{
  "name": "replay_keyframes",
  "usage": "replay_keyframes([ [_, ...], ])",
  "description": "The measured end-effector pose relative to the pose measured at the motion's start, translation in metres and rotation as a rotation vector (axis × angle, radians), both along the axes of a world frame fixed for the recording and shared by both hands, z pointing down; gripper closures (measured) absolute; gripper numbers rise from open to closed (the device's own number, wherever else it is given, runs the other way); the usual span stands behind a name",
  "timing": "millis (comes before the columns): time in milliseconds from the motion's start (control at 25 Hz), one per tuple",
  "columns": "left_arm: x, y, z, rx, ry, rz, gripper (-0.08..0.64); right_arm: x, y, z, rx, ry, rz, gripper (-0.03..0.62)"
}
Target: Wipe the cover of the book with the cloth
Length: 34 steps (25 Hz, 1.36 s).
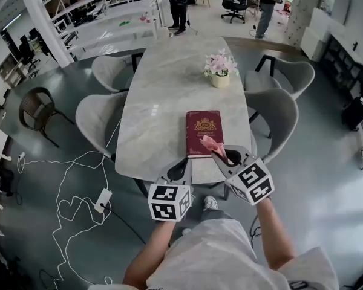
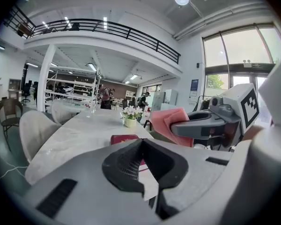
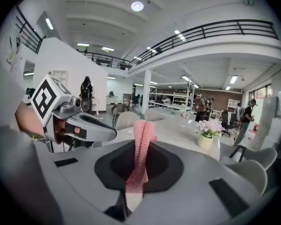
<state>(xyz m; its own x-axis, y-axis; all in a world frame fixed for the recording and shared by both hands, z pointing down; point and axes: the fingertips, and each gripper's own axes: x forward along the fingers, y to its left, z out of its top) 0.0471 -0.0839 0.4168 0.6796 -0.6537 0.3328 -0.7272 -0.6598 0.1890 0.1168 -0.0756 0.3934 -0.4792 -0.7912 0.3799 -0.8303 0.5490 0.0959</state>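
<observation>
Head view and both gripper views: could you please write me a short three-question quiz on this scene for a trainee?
1. Multiple choice: which gripper clamps the pink knitted cloth? A left; B right; C neither.
2. True or false: the dark red hardcover book lies open on the white marble table.
3. Short answer: what stands on the table beyond the book, seen from the person?

Key
1. B: the right gripper is shut on it.
2. False: it lies closed.
3. A cream pot of pink flowers.
</observation>
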Motion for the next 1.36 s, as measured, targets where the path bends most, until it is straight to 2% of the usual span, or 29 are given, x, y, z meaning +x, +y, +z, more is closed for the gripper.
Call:
replay_keyframes([
  [160,0.010,0.000,-0.009,0.028,-0.011,0.027,0.552,0.021,0.009,-0.012,0.015,-0.123,0.104,0.571],
  [320,0.014,0.002,-0.016,0.035,-0.006,0.043,0.552,0.032,0.013,-0.020,0.040,-0.136,0.159,0.572],
  [520,0.014,0.007,-0.019,0.045,-0.012,0.053,0.552,0.027,0.015,-0.021,0.039,-0.152,0.164,0.572],
  [1360,0.010,0.005,-0.013,0.033,-0.006,0.060,0.552,0.015,0.009,-0.013,0.026,-0.113,0.148,0.572],
])
